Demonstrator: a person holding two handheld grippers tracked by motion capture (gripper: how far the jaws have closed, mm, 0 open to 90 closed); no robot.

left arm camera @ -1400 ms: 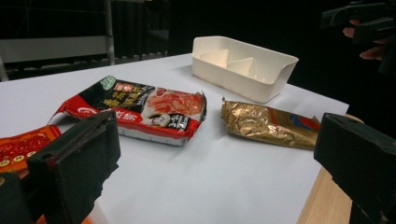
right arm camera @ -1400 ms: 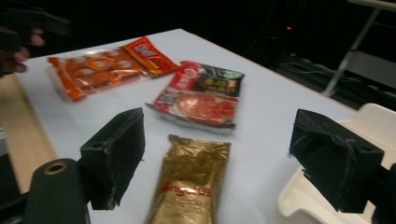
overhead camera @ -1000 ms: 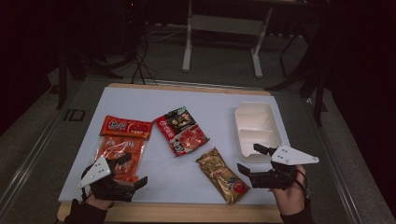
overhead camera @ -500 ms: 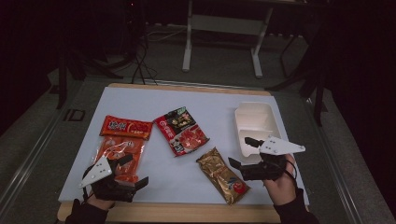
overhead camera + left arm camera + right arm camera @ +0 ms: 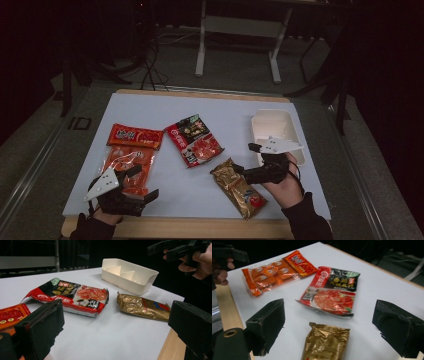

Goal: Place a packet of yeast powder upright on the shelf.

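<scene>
A gold foil packet (image 5: 239, 188) lies near the front edge of the white table (image 5: 150, 112). My right gripper (image 5: 244, 158) hangs open just above its far end, and the packet (image 5: 325, 342) lies low between the spread jaws. Left of it is a red and black noodle packet (image 5: 194, 140), also seen past the jaws (image 5: 332, 291). My left gripper (image 5: 145, 182) is open at the front left, over the near end of an orange snack bag (image 5: 127, 162), holding nothing. From the left gripper view (image 5: 116, 312) the gold packet (image 5: 142, 307) lies ahead to the right.
A white two-compartment tray (image 5: 274, 131) stands at the right, behind my right hand; it is empty (image 5: 128, 276). A small red packet (image 5: 135, 136) lies across the far end of the orange bag. The wooden table edge (image 5: 200, 227) runs along the front.
My right gripper has moved left from beside the tray and turned toward the gold packet's far end. The left gripper and all packets have stayed put.
</scene>
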